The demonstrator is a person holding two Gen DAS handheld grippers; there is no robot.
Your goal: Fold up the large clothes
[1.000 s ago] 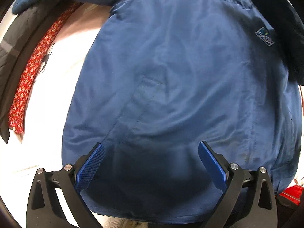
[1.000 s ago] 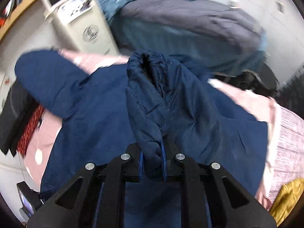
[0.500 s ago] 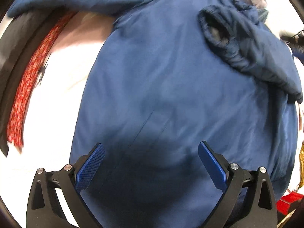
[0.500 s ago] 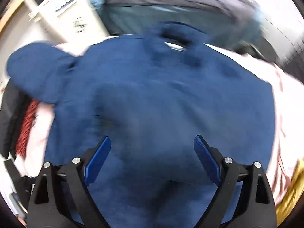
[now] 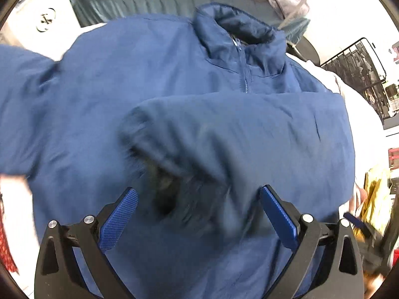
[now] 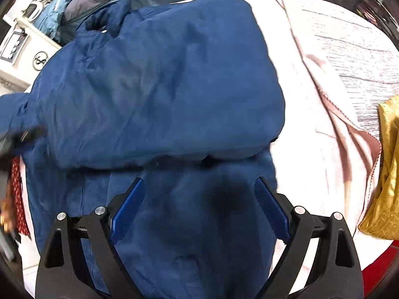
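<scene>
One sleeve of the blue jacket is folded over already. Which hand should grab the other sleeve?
Probably the left. In its view the unfolded sleeve of the padded blue zip-up jacket spreads out on its side. The right gripper hangs open over the hem near the pink blanket, farther away.

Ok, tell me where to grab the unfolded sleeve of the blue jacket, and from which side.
Probably at its cuff end. The unfolded sleeve still juts out flat past the blue jacket, opposite the folded sleeve. The left gripper, open and empty, could drop from above and pinch the edge.
</scene>
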